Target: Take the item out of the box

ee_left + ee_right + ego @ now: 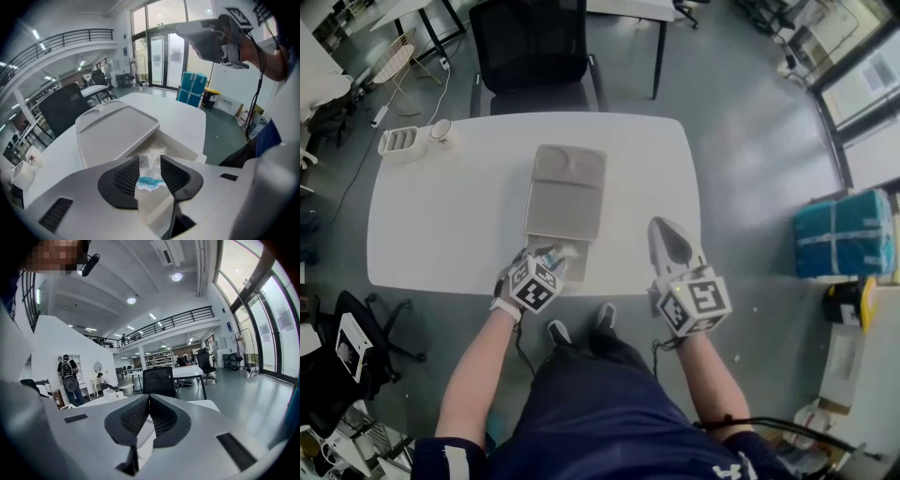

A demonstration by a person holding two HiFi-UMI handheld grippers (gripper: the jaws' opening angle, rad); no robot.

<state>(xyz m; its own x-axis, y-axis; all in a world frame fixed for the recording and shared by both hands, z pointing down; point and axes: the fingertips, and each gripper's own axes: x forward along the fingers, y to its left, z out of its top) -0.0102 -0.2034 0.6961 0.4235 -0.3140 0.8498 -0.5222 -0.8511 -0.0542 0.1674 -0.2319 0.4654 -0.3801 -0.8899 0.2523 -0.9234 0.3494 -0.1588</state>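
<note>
A flat beige box [577,265] lies at the near edge of the white table [450,216], its lid [567,192] folded back flat away from me. In the left gripper view a white packet with blue print [149,164] sits in the box between the jaws of my left gripper [150,161]. The jaws stand wide on either side of it, and I see no pinch on the packet. In the head view the left gripper [549,257] hovers over the box's near end. My right gripper [664,227] is raised over the table's right front with its jaws together and nothing in them.
A small white organiser [401,142] and a round object [441,129] stand at the table's far left corner. A black office chair [534,56] faces the far edge. Teal wrapped bundles [844,234] sit on the floor to the right.
</note>
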